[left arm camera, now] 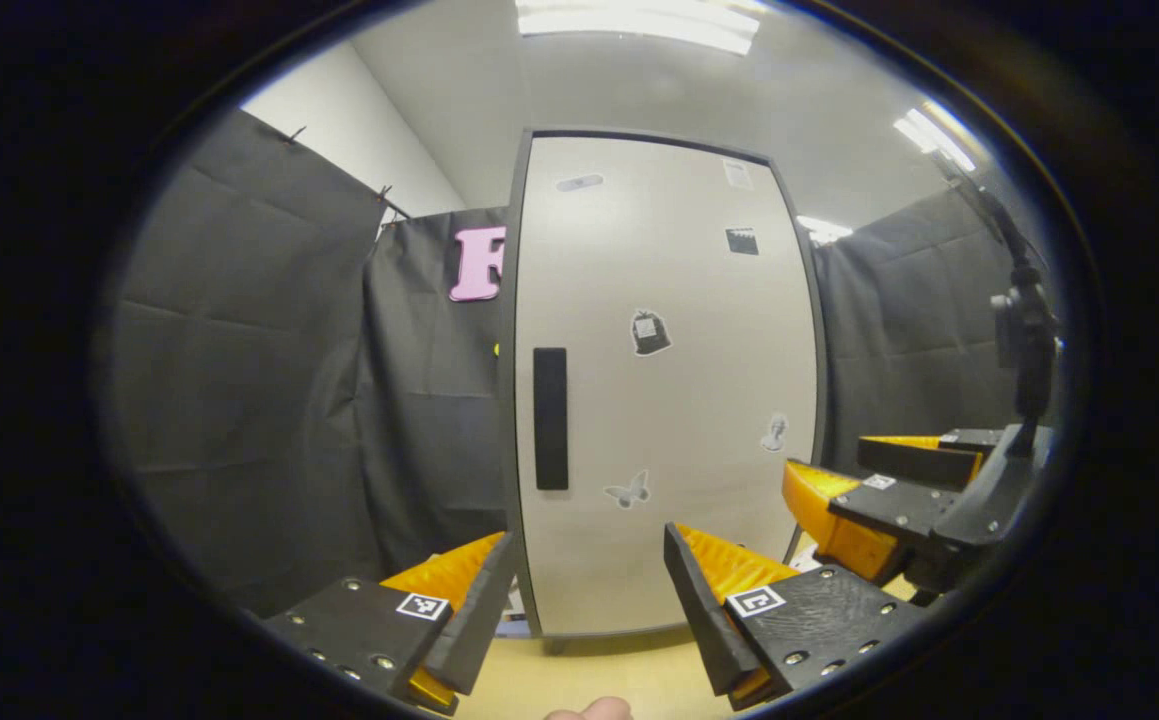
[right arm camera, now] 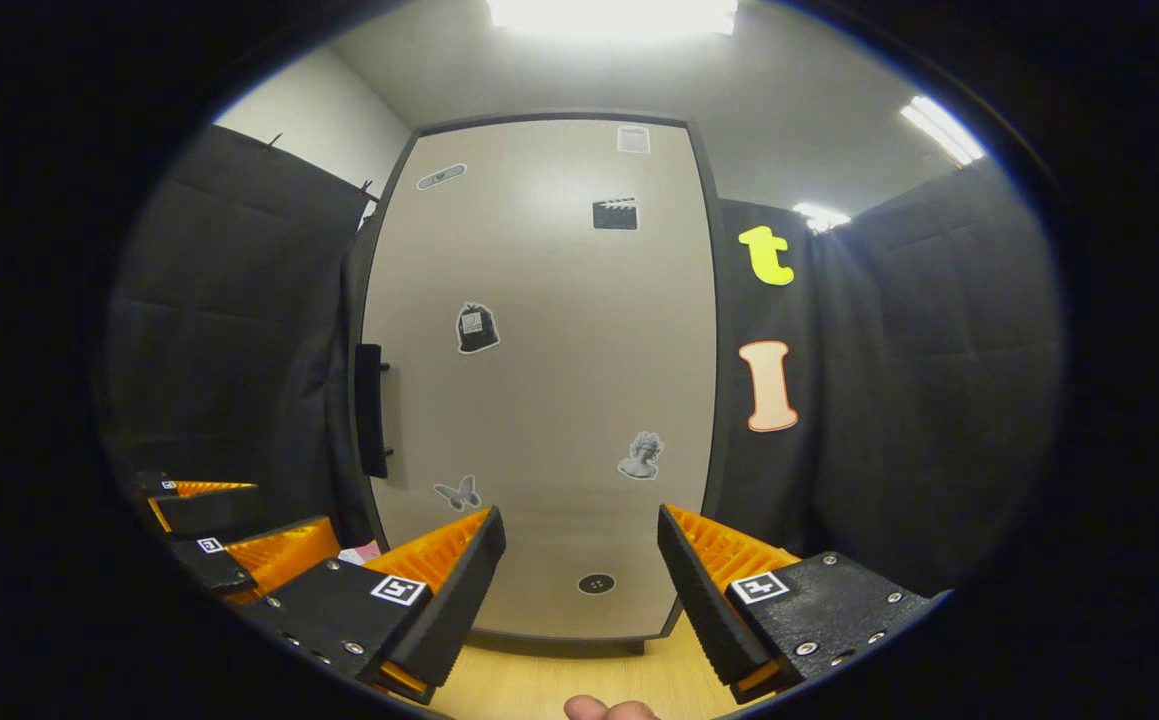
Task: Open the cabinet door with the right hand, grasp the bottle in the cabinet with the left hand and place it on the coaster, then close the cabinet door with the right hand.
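Note:
A tall pale cabinet door (left arm camera: pixel 669 400) in a dark frame stands shut on the table, hiding the inside. Its black vertical handle (left arm camera: pixel 550 418) sits near the door's left edge. My left gripper (left arm camera: pixel 589 570) hangs open a short way in front of the door's lower part, holding nothing. My right gripper (left arm camera: pixel 874 490) hovers open to its right. In the right gripper view the same door (right arm camera: pixel 549 400) faces me, with the handle (right arm camera: pixel 369 410) at its left edge. My right gripper (right arm camera: pixel 579 565) is open and apart from the door. The left gripper (right arm camera: pixel 229 540) is low on the left.
The light wooden tabletop (left arm camera: pixel 599 670) runs under the cabinet. Black cloth walls close in both sides. A dark camera stand (left arm camera: pixel 1024 340) rises at the right. A small pale pink item (right arm camera: pixel 359 552) peeks out between the grippers; I cannot tell what it is.

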Available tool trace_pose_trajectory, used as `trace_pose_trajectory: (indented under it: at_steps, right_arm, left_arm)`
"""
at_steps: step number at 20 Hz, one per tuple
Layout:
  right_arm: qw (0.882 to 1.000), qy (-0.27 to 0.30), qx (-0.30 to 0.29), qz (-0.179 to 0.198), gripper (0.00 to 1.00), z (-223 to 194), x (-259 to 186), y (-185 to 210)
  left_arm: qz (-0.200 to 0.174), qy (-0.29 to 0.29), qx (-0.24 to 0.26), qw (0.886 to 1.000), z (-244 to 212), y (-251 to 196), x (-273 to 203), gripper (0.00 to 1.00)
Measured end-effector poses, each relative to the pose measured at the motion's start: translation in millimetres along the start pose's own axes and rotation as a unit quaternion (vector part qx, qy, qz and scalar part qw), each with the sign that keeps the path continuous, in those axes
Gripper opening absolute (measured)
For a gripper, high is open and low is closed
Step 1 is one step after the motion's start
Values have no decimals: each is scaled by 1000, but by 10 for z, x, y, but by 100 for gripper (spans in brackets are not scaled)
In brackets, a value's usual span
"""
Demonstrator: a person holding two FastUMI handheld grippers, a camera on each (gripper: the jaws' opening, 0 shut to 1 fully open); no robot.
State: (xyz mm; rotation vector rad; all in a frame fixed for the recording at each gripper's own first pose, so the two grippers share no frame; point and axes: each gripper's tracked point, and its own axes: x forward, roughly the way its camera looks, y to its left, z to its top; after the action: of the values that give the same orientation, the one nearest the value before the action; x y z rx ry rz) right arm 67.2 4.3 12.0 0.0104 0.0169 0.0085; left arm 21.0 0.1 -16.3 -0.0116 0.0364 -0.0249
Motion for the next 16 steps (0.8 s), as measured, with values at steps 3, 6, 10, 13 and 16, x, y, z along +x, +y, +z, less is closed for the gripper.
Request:
trace_pose_trajectory:
  at_steps: [3,6,10,13,16]
  right_arm:
    - [1000,-13,-2,16,95,106,153,152]
    - [999,-23,-4,35,94,199,273,371]
    - [997,-23,-2,69,94,251,449,780]
    - [995,-23,-1,96,95,260,546,1140]
    - [992,-16,0,124,95,232,665,1513]
  left_arm:
    - [1,-4,-3,1000,-53,134,-185,85]
    - [19,-2,-1,1000,-139,374,-414,85]
    - [57,11,4,998,-293,770,-743,85]
    - [84,26,3,996,-448,1032,-982,85]
    - [107,40,-2,993,-588,1241,-1201,85]
